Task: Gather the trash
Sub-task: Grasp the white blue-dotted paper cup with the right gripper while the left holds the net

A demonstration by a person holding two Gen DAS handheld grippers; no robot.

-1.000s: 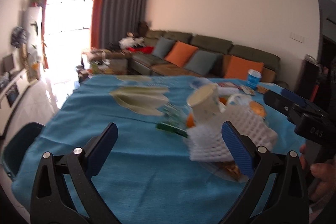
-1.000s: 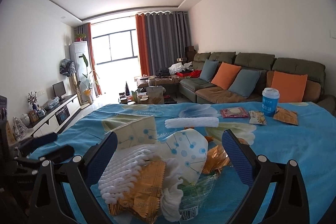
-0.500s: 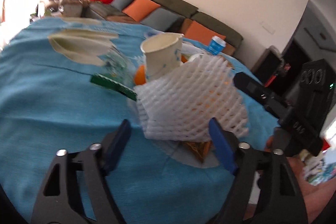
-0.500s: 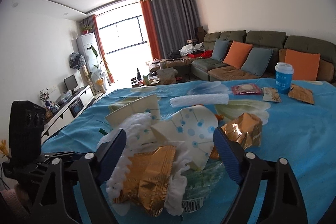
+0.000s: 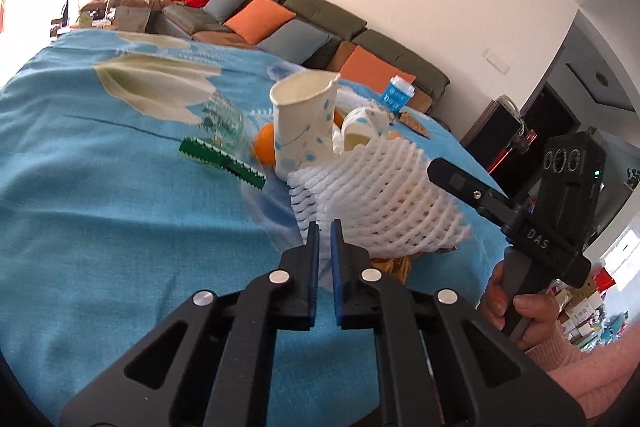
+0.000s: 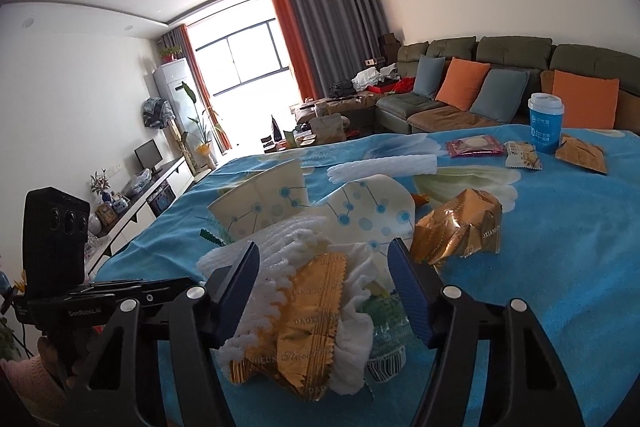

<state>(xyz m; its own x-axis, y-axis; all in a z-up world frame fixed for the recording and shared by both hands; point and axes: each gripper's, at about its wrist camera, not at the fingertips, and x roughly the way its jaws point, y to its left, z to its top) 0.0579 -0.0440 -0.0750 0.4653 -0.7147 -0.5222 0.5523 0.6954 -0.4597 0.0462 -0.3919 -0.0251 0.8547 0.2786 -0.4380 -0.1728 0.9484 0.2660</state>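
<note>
Left gripper [image 5: 325,227] had just closed, jaws nearly together, apparently pinching the near edge of the white foam fruit net [image 5: 380,195]. Net lay dead ahead on the blue tablecloth [image 5: 100,207]. Right gripper [image 6: 324,263] had been narrowing from wide, straddling the same net and the gold foil wrapper [image 6: 308,323], pads not yet pressing.

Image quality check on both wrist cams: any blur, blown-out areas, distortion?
Left wrist: green-edged wrapper and tablecloth motion-smeared, window corner blown out, strong fisheye curve. Right wrist: sharp, but the window is overexposed; gold wrapper glints; walls bow at the edges.
</note>
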